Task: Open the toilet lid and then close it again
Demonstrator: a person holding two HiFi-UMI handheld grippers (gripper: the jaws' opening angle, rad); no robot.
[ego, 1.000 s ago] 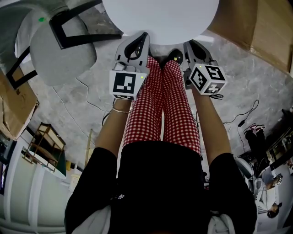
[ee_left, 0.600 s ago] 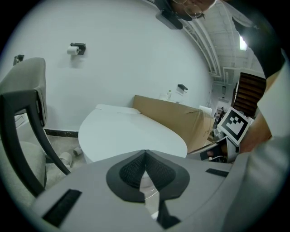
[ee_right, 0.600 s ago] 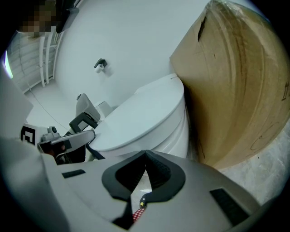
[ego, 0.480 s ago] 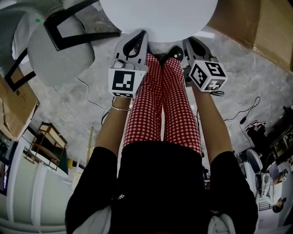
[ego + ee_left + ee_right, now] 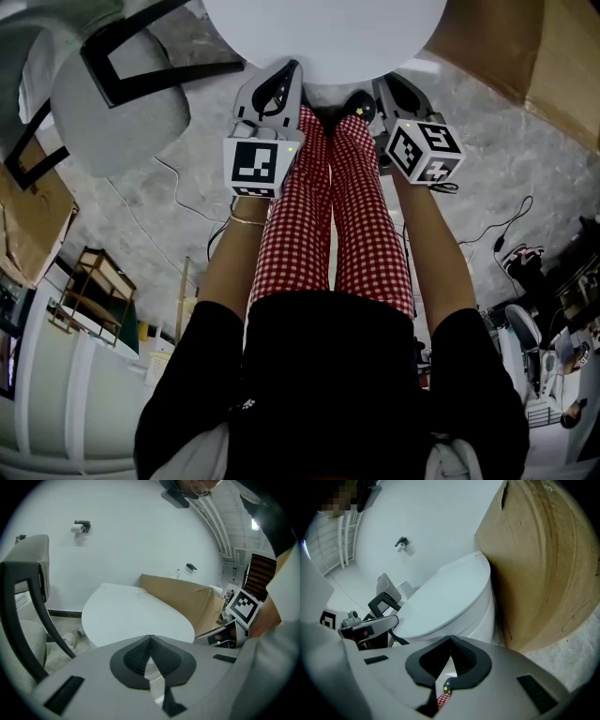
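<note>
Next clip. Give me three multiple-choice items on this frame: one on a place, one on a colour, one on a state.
1. Where does the cardboard stand, relative to the toilet lid?
A) on the person's right of it
B) on the person's left of it
C) on top of it

2. The person's trousers are checked in:
A) blue and white
B) red and white
C) green and black

3. The toilet lid is:
A) raised upright
B) taken off
C) down flat

Answers:
1 A, the right gripper view shows the cardboard right beside it.
2 B, the head view shows the check plainly.
3 C, it lies flat in both gripper views.
</note>
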